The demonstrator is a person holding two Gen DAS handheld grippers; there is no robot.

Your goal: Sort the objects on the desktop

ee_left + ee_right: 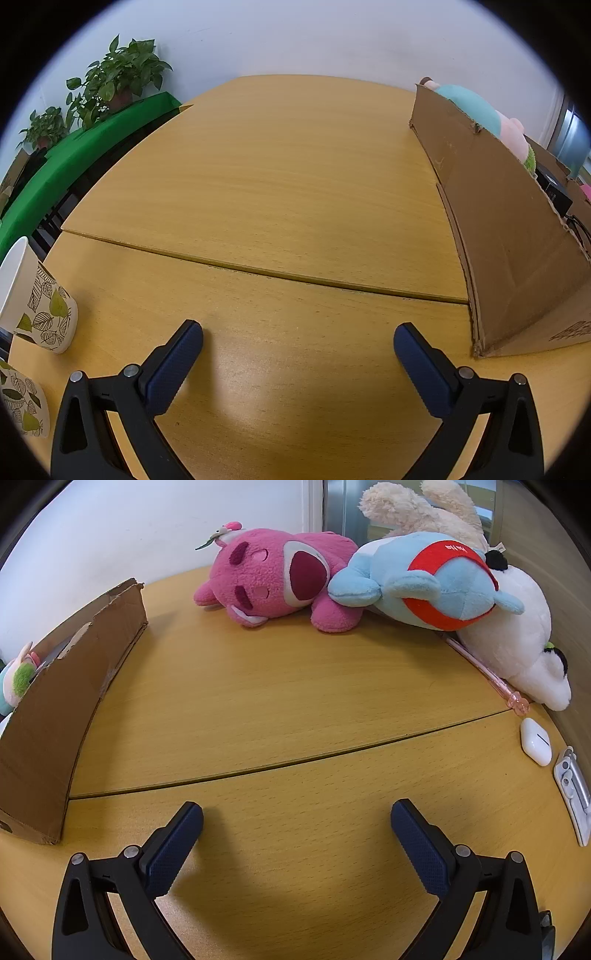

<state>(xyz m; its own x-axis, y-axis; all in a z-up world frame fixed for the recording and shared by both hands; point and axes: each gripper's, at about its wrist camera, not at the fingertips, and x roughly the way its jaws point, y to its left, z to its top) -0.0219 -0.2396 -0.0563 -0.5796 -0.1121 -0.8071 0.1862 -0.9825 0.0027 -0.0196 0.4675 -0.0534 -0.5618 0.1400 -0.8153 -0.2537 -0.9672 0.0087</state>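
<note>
My left gripper (297,334) is open and empty over the wooden table (258,177). A cardboard box (509,229) stands to its right, with a teal and pink plush toy (476,107) showing above its wall. My right gripper (295,812) is open and empty above the table. The same box (62,701) stands to its left. Ahead lie a pink plush bear (273,576), a blue and red plush (432,579), a white plush (524,646) and a cream plush (421,509). A pink pen (491,675) lies by the white plush.
Two leaf-patterned paper cups (40,302) stand at the left edge, one nearer (22,402). Potted plants (118,81) sit on a green bench beyond the table. A white earbud case (535,742) and a white clip-like item (572,794) lie at the right edge.
</note>
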